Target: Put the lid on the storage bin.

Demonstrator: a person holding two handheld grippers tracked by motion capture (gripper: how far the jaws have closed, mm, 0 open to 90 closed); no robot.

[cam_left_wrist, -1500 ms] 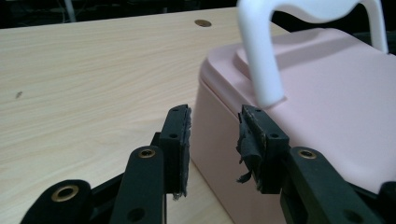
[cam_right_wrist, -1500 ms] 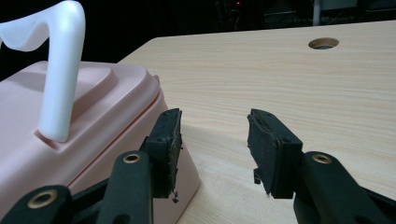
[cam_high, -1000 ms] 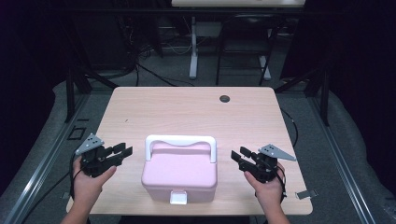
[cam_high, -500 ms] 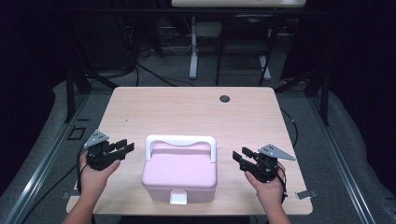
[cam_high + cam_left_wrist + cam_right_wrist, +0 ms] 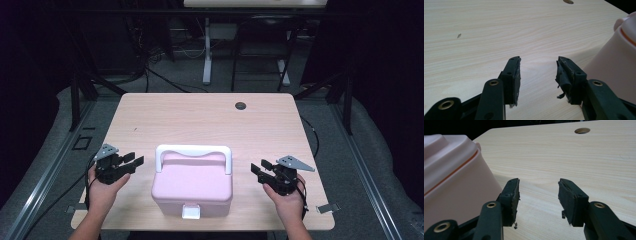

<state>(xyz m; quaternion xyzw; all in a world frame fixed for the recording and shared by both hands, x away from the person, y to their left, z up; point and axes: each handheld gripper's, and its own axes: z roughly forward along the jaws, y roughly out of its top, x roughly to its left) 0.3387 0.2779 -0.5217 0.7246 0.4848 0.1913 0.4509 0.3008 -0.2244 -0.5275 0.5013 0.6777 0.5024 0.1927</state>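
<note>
A pink lidded box [image 5: 192, 182] with a white handle [image 5: 194, 151] and a white front latch [image 5: 190, 211] stands near the table's front edge, its lid down. My left gripper [image 5: 134, 162] hovers just left of the box, open, with nothing between its jaws. My right gripper [image 5: 260, 167] sits just right of the box, open too and holding nothing. The left gripper view has the box's side [image 5: 614, 67] to the right of the left gripper [image 5: 537, 72]. In the right gripper view the box [image 5: 451, 177] lies left of the right gripper [image 5: 538, 195].
The light wooden table [image 5: 200, 120] has a round cable hole [image 5: 241, 105] near its far edge and a small dark mark [image 5: 459, 35] on the left. Dark floor, cables and stand legs surround the table.
My left gripper has moved forward and slightly up along the box's left side. The right gripper has barely shifted. The box has stayed put.
</note>
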